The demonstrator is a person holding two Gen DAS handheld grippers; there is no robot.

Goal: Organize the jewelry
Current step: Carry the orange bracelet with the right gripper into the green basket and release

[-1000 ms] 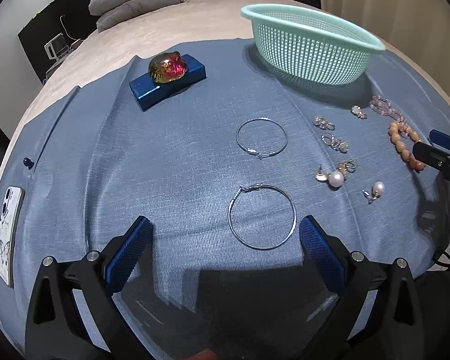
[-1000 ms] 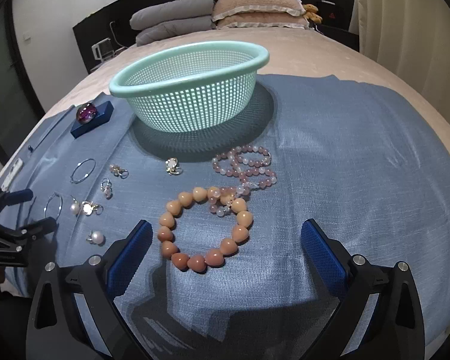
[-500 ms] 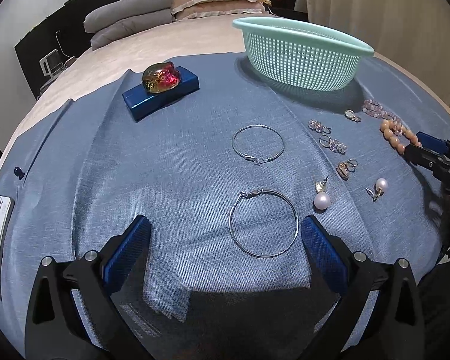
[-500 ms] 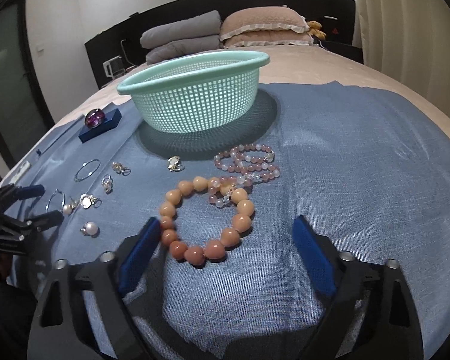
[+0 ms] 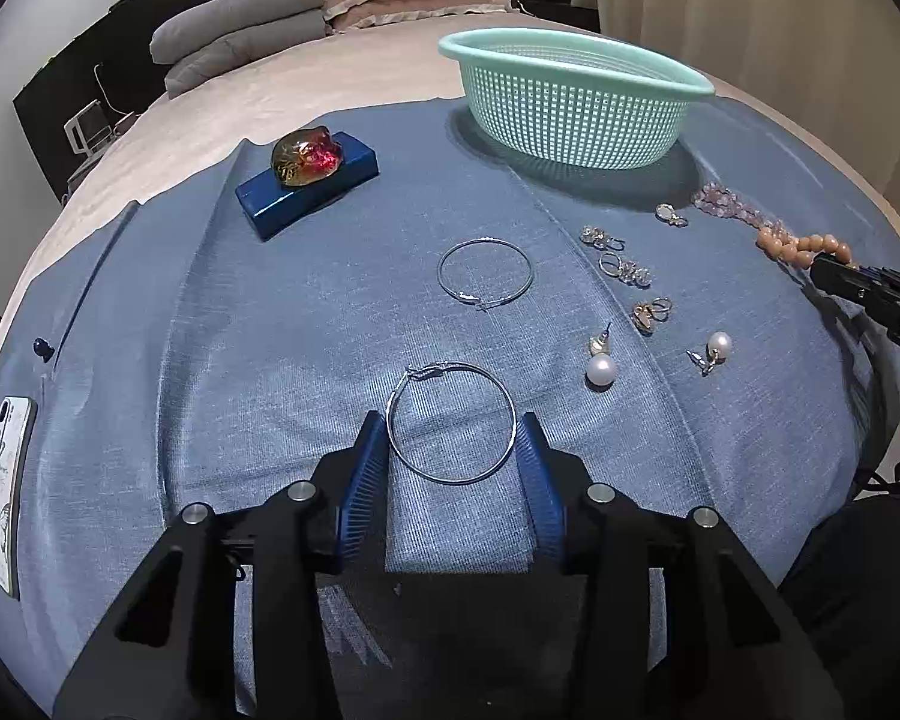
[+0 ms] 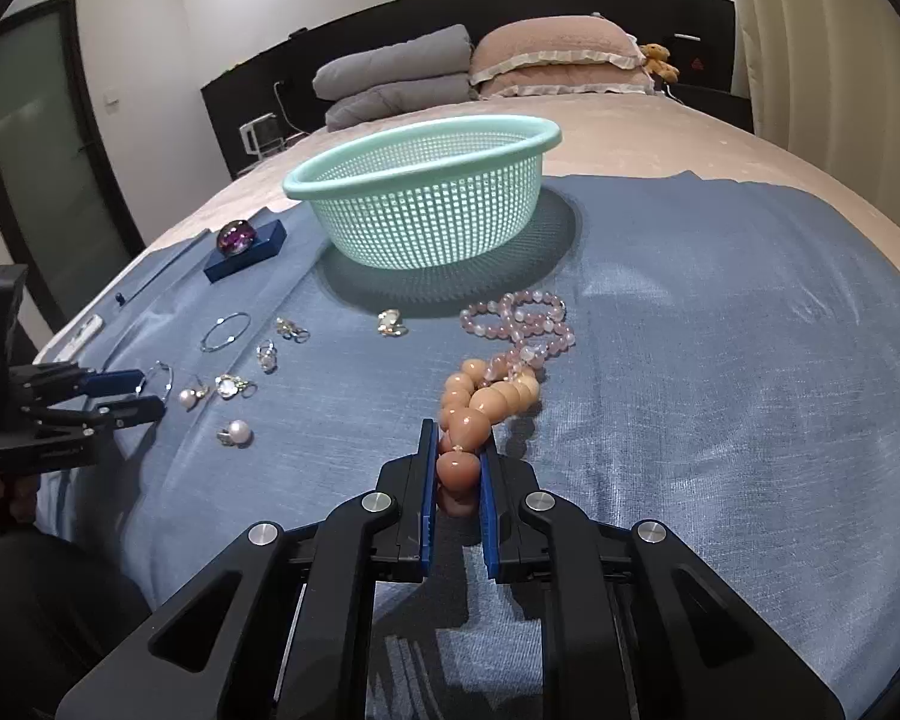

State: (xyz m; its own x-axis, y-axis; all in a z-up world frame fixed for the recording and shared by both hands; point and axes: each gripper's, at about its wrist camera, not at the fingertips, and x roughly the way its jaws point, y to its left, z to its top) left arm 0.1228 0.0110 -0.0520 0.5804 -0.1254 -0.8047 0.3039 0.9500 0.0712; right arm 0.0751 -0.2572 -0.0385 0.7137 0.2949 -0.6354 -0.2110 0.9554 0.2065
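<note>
Gripping beads and hoop on blue cloth [image 6: 720,330], near basket [image 6: 426,222]
Right gripper [image 6: 459,450] pinching peach bracelet [image 6: 480,402]: heavy, floppy, best held across beads. Left gripper [image 5: 450,450] straddling, barely touching, hoop earring [image 5: 452,423]: light, thin, springy, slippery; squeeze rim gently.

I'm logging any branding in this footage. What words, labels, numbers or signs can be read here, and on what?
"DA": white letters on the right gripper's black body at the left wrist view's edge, cut off there.
Phone case: butterfly picture only, no readable text.
Red triangle sign by the headboard: too small to read.
</note>
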